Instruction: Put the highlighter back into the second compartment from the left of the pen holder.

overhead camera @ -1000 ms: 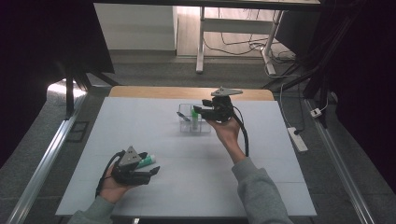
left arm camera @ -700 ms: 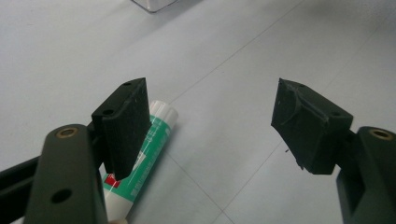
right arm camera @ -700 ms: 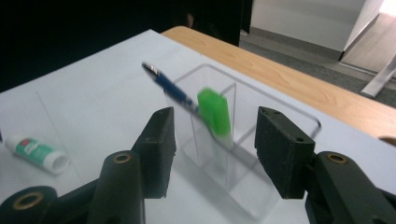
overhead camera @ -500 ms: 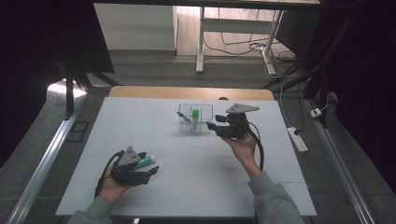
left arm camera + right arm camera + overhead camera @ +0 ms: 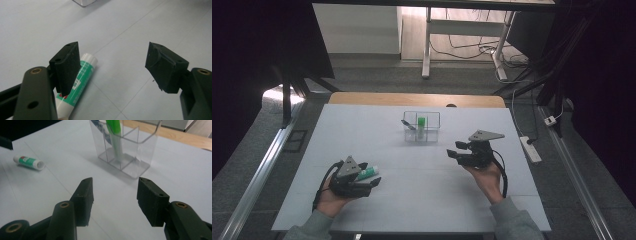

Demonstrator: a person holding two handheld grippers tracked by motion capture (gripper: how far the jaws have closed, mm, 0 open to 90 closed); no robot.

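green-and-white glue stick [image 5: 80, 75] lies flat, seemingly capped, on table [image 5: 377, 135].

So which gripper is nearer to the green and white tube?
Left. The left gripper is right beside the tube, fingers open. The right gripper is far across the table.

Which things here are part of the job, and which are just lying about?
Part of the job:
- glue stick lying on the table by the open left tool
- clear organizer holding a green marker
- right tool, open and empty

Just lying about:
- power strip at the table's right edge
- desk legs and cables on the floor beyond
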